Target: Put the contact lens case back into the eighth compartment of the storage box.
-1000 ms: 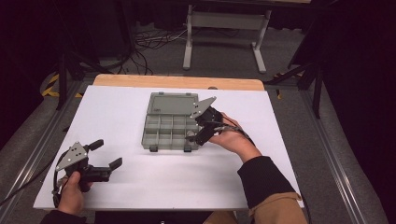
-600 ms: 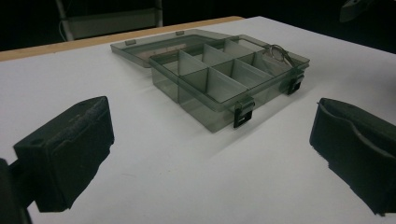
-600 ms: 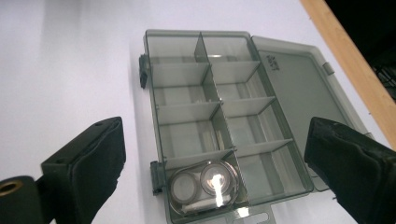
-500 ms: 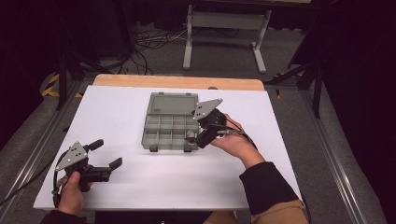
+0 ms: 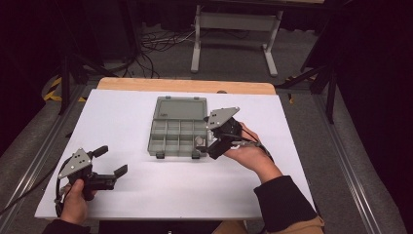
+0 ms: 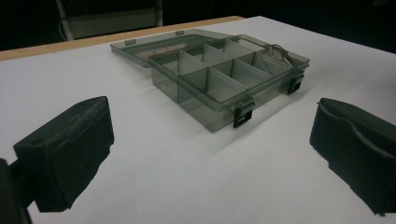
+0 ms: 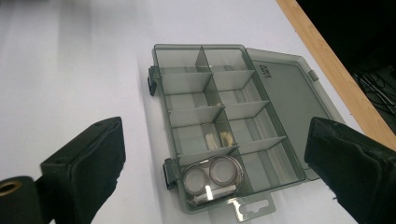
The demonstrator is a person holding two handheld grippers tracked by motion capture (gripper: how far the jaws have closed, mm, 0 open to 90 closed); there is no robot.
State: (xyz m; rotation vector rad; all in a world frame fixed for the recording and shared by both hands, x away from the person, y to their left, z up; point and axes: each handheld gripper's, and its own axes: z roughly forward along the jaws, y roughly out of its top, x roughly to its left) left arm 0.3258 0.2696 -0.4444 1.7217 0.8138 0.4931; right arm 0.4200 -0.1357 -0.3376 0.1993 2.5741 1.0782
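Note:
A smoky grey compartment box point(image 5: 178, 130) lies in the middle of the white table, its lid point(image 5: 180, 107) folded flat on the far side. A bunch of metal rings point(image 7: 212, 175) rests in the near right corner compartment, also seen as rings point(image 6: 278, 50) and rings point(image 5: 199, 141). My right gripper point(image 5: 208, 139) hovers open at the box's right end, just above that compartment, nothing between its jaws point(image 7: 215, 140). My left gripper point(image 5: 111, 160) stands open near the table's front left corner, well apart from the box point(image 6: 224, 79).
The white sheet point(image 5: 122, 112) covers the table, with a wooden strip point(image 5: 185, 86) along the far edge. Beyond it stand a metal frame point(image 5: 234, 29) and cables point(image 5: 156, 44) on the dark floor. The other compartments hold nothing.
My right gripper has drifted slightly toward the near side at the box's right end. The left gripper has stayed where it was.

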